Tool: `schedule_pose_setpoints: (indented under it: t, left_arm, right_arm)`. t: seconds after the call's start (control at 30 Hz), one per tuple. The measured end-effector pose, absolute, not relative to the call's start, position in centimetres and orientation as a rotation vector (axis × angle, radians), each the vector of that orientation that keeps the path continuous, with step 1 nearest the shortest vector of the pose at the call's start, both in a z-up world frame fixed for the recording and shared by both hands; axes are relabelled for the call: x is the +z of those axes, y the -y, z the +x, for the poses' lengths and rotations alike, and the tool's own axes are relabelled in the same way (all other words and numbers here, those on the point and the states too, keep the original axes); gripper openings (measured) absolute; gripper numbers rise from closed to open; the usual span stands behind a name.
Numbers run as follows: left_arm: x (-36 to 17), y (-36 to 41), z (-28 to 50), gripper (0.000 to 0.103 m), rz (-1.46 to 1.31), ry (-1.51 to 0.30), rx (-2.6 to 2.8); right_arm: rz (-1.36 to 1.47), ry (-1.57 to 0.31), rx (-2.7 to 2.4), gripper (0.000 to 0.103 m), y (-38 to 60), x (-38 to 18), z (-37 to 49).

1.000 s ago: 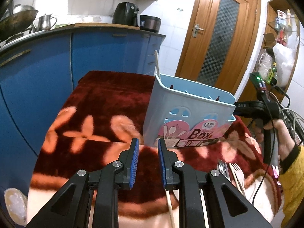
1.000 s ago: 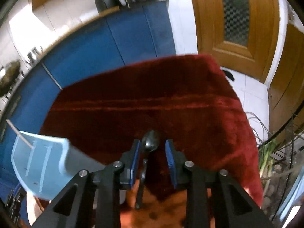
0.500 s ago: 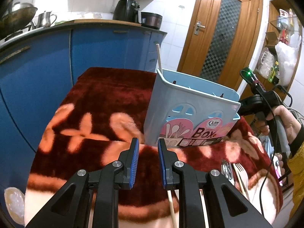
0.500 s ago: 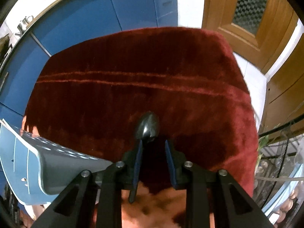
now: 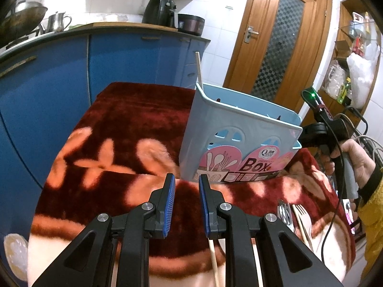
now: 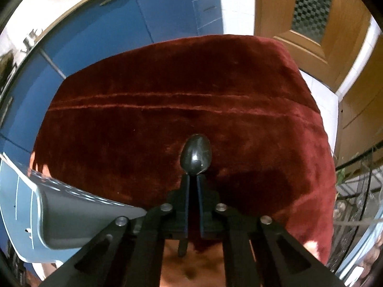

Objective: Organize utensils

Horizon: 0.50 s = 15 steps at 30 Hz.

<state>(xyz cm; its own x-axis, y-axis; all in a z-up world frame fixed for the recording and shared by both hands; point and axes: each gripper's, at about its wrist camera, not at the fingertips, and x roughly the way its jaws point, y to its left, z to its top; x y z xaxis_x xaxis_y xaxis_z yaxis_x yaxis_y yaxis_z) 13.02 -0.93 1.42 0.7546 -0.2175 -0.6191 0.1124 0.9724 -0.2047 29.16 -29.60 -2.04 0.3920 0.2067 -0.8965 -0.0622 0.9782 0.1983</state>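
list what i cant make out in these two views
- Spoon handle, right wrist view: mostly hidden by the closed right gripper.
- Blue box contents, left wrist view: its front wall hides them.
- Chopstick, left wrist view: crossed by the left gripper, cut by the bottom edge.

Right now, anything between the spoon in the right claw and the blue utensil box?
Nothing visible. The right claw is shut on the spoon; the blue utensil box sits lower left, only bare red blanket between.
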Motion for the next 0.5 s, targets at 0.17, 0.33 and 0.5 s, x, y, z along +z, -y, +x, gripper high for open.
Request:
schedule_pose_setpoints:
  t: [0.17, 0.33, 0.5]
  left_arm:
    - [1.5, 0.7, 12.8, 0.02, -0.163, -0.686, -0.18]
    - [1.3, 0.6, 12.8, 0.02, -0.171, -0.687, -0.181]
    - [1.4, 0.7, 12.8, 0.02, -0.169, -0.688, -0.181]
  right_arm:
    - [0.274, -1.097, 0.178, 0.001, 31.5, -1.2, 28.2]
    - [0.29, -1.012, 0.196, 0.001, 32.3, -0.1, 26.2]
    - [0.297, -1.027, 0.199, 0.003, 31.9, -0.2, 26.6]
